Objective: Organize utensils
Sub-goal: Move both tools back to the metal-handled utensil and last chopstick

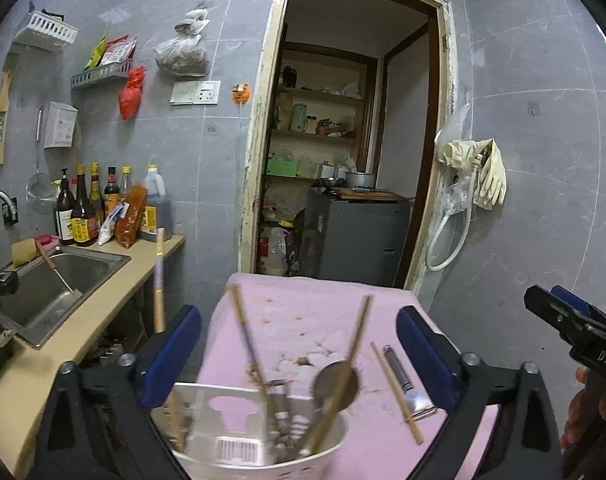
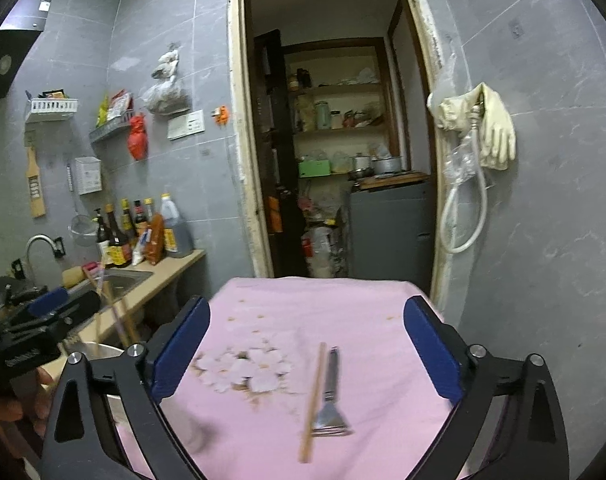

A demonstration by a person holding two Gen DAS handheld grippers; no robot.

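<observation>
A white slotted utensil holder (image 1: 263, 448) stands at the near edge of the pink cloth (image 1: 303, 312). Several chopsticks (image 1: 247, 344) and a metal spoon (image 1: 337, 384) lean inside it. My left gripper (image 1: 299, 314) hovers just above the holder, open, with nothing pressed by its blue pads. To the holder's right, a loose chopstick (image 1: 397, 394) and a flat-bladed metal tool (image 1: 403, 376) lie on the cloth. In the right wrist view that chopstick (image 2: 313, 400) and the tool (image 2: 331, 392) lie between the fingers of my right gripper (image 2: 307, 304), which stands open above them and touches neither.
A steel sink (image 1: 63, 280) and a counter with sauce bottles (image 1: 87, 208) run along the left. An open doorway (image 1: 343, 160) with pantry shelves lies straight ahead. Rubber gloves (image 1: 491, 172) and a hose hang on the right wall. A person's hand (image 1: 583, 412) holds the right gripper.
</observation>
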